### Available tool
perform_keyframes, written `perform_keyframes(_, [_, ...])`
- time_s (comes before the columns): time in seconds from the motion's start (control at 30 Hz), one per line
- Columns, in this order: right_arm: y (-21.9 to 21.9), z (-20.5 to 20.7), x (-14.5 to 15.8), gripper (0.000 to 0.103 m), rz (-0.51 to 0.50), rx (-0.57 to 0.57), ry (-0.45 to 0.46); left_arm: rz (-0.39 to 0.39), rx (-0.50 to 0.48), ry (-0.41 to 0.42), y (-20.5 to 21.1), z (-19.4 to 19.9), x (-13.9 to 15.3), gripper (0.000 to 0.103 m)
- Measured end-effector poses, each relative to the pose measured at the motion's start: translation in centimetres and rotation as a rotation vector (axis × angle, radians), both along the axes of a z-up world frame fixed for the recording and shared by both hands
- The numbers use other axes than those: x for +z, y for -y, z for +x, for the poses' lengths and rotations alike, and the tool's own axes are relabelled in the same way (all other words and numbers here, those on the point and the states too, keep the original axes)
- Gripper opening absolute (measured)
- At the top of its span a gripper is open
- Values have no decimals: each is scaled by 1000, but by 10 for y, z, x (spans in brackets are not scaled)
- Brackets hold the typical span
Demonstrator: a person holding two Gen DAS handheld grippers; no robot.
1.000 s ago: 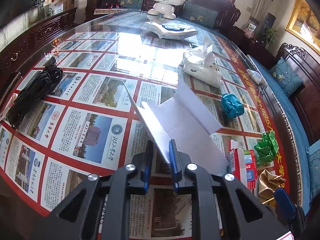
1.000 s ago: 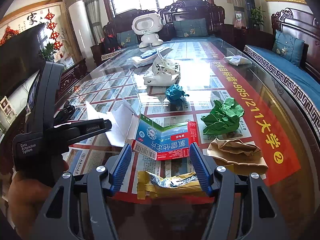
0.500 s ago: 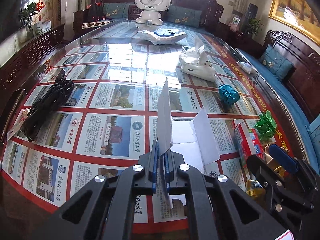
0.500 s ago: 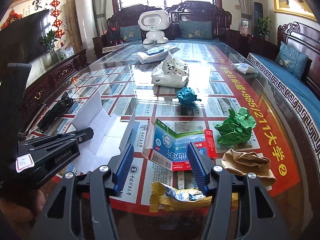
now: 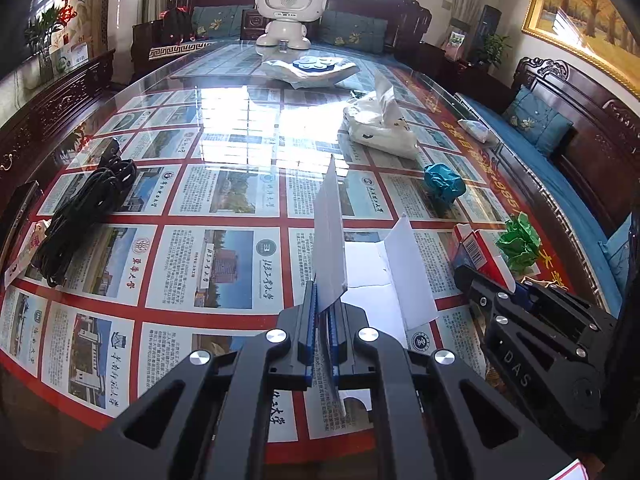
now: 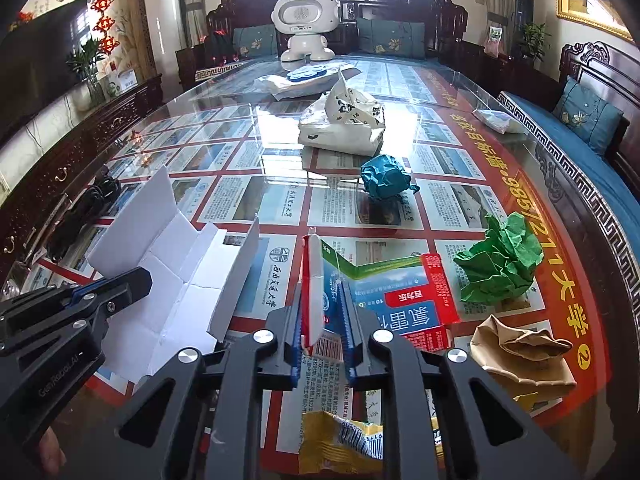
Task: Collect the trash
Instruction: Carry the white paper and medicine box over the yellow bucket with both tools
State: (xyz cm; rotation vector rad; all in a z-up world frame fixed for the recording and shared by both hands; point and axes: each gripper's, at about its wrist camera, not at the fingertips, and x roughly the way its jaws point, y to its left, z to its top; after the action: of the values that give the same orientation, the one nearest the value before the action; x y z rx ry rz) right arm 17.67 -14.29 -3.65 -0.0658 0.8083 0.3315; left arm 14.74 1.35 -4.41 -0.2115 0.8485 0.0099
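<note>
Left wrist view: left hand-held gripper (image 5: pixel 325 312) pinches a flap of the white folded card (image 5: pixel 376 276) lying on the counter (image 5: pixel 216 264); right hand-held gripper (image 6: pixel 323 312), jaws just closed, clamps the flattened medicine box (image 6: pixel 400 300) beside it.

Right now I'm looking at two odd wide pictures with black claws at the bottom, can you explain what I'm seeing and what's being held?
No robot here: a person holds a two-finger gripper in each hand, each with a wide-angle camera looking along its fingers. The left gripper is shut on a flap of a flattened white carton. The right gripper, whose jaws have just been closing, is shut on the edge of a red and blue medicine box. On the glass table lie green crumpled paper, teal crumpled paper, a brown paper bag and a yellow wrapper.
</note>
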Motion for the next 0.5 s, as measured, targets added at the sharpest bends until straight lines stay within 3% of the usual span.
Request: perform_keyframes(0.5, [12, -65, 75, 5, 168, 68, 162, -8, -81, 94, 5, -48, 37, 5])
